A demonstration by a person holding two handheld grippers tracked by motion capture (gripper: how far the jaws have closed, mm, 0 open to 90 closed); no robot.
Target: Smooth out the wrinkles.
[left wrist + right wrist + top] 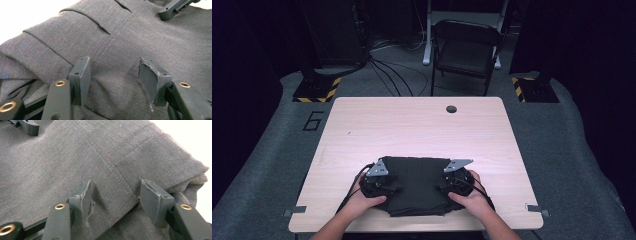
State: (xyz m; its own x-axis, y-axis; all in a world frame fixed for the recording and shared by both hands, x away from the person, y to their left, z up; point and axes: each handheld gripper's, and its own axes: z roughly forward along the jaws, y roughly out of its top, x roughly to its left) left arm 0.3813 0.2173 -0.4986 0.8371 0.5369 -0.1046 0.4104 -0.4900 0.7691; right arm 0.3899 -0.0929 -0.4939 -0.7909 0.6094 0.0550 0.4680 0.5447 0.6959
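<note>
1. A dark folded cloth [419, 185] is seen lying on the worktop [412, 125], near its front edge, between the two hands.
2. The left gripper [113, 75] is set on the cloth's left part, its jaws standing wide with the pads resting on the fabric; nothing is pinched between them.
3. The right gripper [115, 195] is set likewise on the right part, near a folded edge, its jaws wide and clamped on nothing.
4. The folding is judged to be far along: the cloth is already stacked in several layers, as shown by the stepped edges in both gripper views, and its outline is roughly square.
5. What is left is judged to be little: a last flattening or squaring of the edges, or one more fold.
6. The kind of garment cannot be told; a stitched seam and pleat-like folds are made out, nothing more.
7. In the high view the cloth is so dark that its layers are lost, and its side edges are covered by the grippers and hands.
</note>
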